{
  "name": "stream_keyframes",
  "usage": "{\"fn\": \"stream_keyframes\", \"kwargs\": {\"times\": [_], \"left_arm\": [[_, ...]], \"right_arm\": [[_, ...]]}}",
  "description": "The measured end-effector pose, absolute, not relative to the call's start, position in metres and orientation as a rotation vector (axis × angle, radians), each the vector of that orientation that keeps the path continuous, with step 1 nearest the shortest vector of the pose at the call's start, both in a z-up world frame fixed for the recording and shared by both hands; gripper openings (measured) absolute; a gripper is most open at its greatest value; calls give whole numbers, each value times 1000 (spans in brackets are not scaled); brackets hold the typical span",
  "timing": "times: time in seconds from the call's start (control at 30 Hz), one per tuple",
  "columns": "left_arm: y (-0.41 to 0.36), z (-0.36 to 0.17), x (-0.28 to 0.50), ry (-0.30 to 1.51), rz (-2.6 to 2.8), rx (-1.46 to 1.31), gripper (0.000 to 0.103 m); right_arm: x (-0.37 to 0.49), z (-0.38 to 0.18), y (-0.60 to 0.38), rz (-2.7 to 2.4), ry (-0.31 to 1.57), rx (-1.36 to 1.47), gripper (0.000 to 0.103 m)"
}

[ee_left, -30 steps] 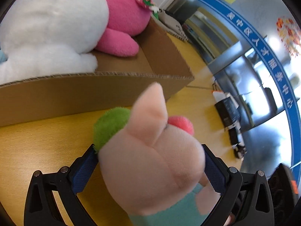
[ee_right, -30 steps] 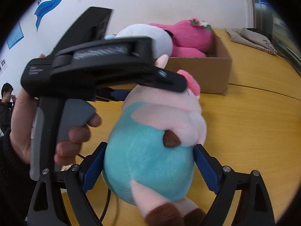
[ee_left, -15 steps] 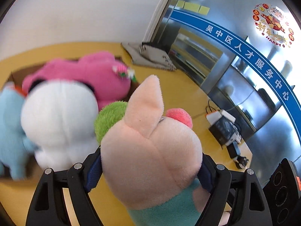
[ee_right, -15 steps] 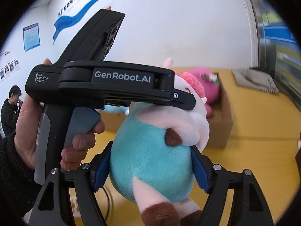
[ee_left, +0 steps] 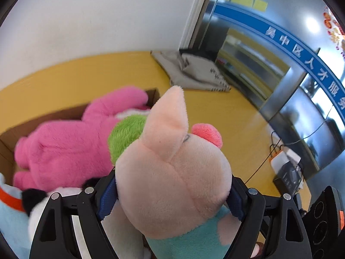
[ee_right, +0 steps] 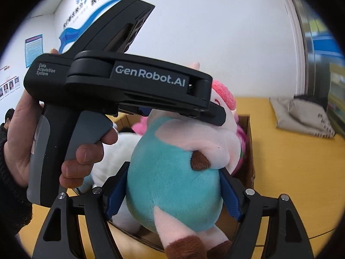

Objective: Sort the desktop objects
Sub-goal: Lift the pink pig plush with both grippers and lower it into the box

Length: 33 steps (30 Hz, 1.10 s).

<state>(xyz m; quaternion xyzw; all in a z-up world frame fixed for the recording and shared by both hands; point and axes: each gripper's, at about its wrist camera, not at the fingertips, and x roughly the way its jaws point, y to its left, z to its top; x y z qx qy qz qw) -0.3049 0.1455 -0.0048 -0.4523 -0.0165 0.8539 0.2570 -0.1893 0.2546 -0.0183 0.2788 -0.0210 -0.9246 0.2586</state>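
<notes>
The pig plush [ee_left: 172,179] fills the lower centre of the left wrist view, pink head uppermost, one ear pointing up. The left gripper [ee_left: 171,196] clamps the head between its blue pads [ee_left: 107,196]. In the right wrist view the same pig plush [ee_right: 172,185] occupies the lower centre, teal body forward, brown hooves at the bottom edge. The right gripper [ee_right: 170,196] clamps the teal body on both sides. The plush is held in the air above the cardboard box [ee_right: 250,151].

The cardboard box [ee_left: 6,151] sits at the left of the left wrist view on the yellow table [ee_left: 215,112]. It contains a pink plush [ee_left: 64,146] lying across it, a white plush [ee_left: 38,207] with a black patch at the lower left, and a light blue plush [ee_left: 10,213] with an orange band at the left edge. A green fuzzy part [ee_left: 127,133] shows between the pink plush and the pig's ear; which toy it belongs to cannot be determined.

A folded grey cloth [ee_left: 189,71] lies on the table in the upper centre, well apart from the box.
</notes>
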Motion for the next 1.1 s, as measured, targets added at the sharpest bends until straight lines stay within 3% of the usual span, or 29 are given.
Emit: {"fn": "stream_keyframes", "kwargs": {"times": [0.23, 0.37, 0.57, 0.77, 0.97, 1.1], "left_arm": [[160, -40, -296, 42, 2294, -1266, 92], [164, -48, -296, 61, 2285, -1289, 93], [173, -56, -297, 64, 2281, -1298, 95], [158, -33, -283, 49, 2333, -1226, 94], [132, -1, -277, -40, 2457, -1089, 94], [134, 8, -275, -8, 2431, -1064, 94]], "right_arm": [[-190, -53, 260, -2470, -61, 931, 76], [-178, -51, 268, -2427, -125, 964, 76], [-167, -35, 270, -2505, -27, 949, 76], [-190, -57, 266, -2520, -52, 1061, 72], [-188, -61, 251, -2583, 105, 1090, 72], [-180, -54, 260, -2558, 8, 1042, 65]]}}
